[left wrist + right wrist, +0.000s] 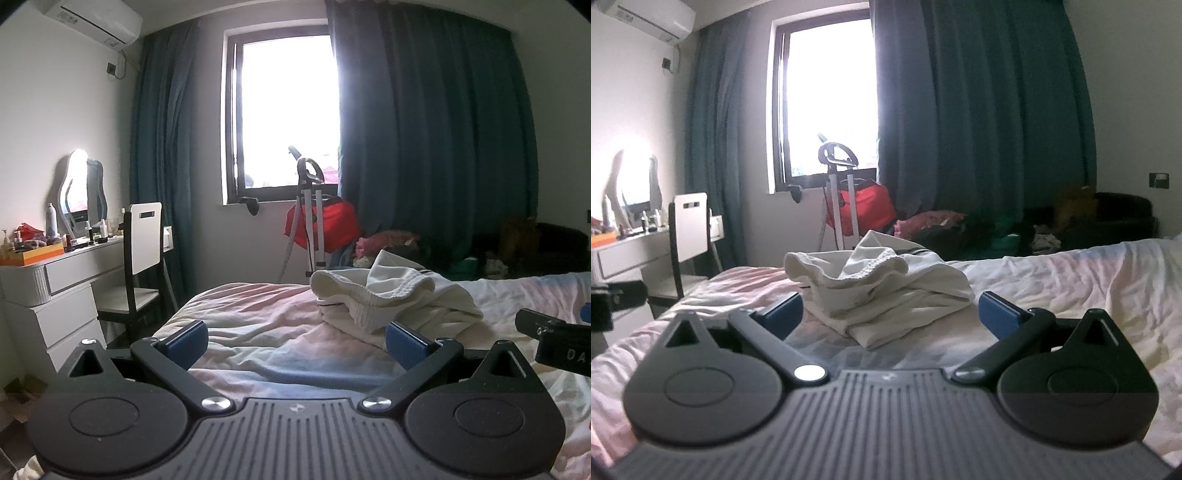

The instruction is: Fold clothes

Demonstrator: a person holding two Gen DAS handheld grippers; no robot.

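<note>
Both hand-held grippers gape empty; only right wrist view centres the crumpled white garment.

A cream-white garment is lying in a crumpled, loosely bunched heap, sitting right of centre in the left wrist view and at centre frame in the right wrist view. Its ribbed hem is curling upward at the top, and a thin dark stripe is showing along one lower edge.
</note>
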